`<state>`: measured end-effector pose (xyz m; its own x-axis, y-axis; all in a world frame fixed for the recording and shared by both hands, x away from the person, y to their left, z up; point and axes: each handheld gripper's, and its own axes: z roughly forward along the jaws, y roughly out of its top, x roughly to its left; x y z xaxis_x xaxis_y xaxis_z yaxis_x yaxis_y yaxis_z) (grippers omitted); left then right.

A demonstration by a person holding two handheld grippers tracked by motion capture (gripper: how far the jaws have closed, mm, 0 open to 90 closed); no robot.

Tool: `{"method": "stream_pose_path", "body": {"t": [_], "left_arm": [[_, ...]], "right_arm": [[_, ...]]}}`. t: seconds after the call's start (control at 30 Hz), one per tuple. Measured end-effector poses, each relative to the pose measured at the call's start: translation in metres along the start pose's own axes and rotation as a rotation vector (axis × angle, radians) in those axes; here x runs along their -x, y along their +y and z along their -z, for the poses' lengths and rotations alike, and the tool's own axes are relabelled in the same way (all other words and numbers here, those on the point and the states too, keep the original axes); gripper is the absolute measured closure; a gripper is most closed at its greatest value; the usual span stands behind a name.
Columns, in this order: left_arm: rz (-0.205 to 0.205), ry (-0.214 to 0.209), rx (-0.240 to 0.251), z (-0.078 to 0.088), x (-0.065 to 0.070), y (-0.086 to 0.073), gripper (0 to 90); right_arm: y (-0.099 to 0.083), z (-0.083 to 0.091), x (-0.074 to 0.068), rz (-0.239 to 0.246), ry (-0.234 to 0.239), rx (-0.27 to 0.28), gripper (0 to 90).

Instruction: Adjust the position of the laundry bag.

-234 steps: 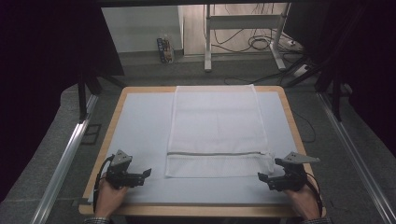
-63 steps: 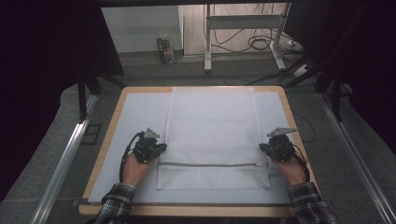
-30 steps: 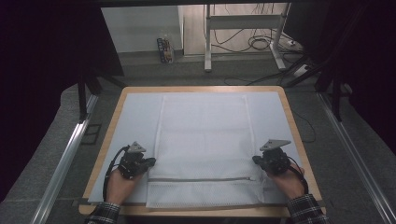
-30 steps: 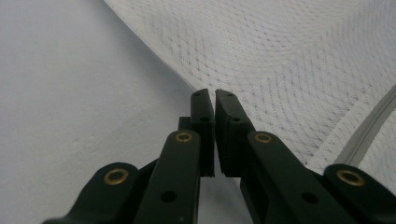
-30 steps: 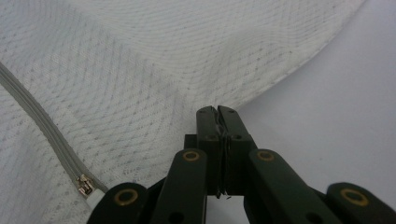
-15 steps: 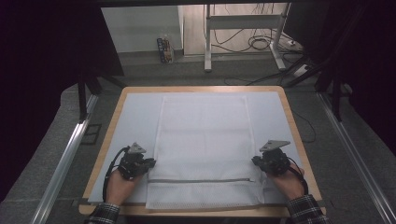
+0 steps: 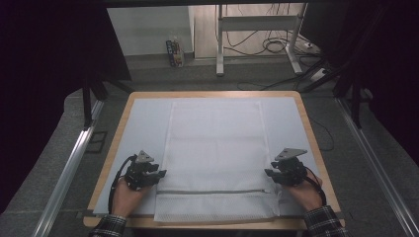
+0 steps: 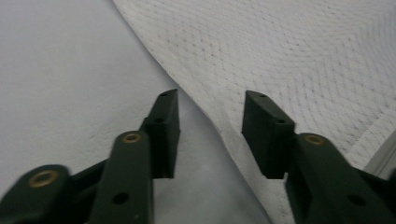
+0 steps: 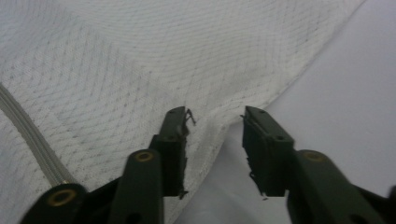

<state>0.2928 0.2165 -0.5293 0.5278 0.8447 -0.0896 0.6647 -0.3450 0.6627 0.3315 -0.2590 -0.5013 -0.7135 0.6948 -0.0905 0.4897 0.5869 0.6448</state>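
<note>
Now, jaws: both the left gripper [image 8: 210, 135] and the right gripper [image 9: 212, 149] have just been opened, nothing clamped.
Risk: the mesh laundry bag [image 7: 215, 158] edge may be snagged and dragged on withdrawal.

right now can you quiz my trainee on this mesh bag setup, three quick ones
1. True or false: the fingers of the left gripper are clamped on the white mesh bag.
2. The grey zipper runs across the bag near which edge? A) far edge B) near edge, by the hands C) along the left side
3. Fill in: the bag lies flat on a pale sheet over a ____ table edged in wood.

Key
1. False: the fingers have just been opening and stand apart, the bag's edge between them, unpressed. The right gripper is the same.
2. B
3. wooden
</note>
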Motion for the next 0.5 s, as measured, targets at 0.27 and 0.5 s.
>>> {"method": "stream_pose_path", "body": {"t": [0.27,0.5], "left_arm": [[0.02,-0.015,0.053,0.004,-0.003,0.0,27.1],[0.017,-0.001,0.076,0.011,0.002,-0.002,8.3]], "right_arm": [[0.001,0.002,0.002,-0.021,-0.004,0.058,28.8],[-0.001,0.004,0.0,-0.033,0.012,0.074,19.6]]}}
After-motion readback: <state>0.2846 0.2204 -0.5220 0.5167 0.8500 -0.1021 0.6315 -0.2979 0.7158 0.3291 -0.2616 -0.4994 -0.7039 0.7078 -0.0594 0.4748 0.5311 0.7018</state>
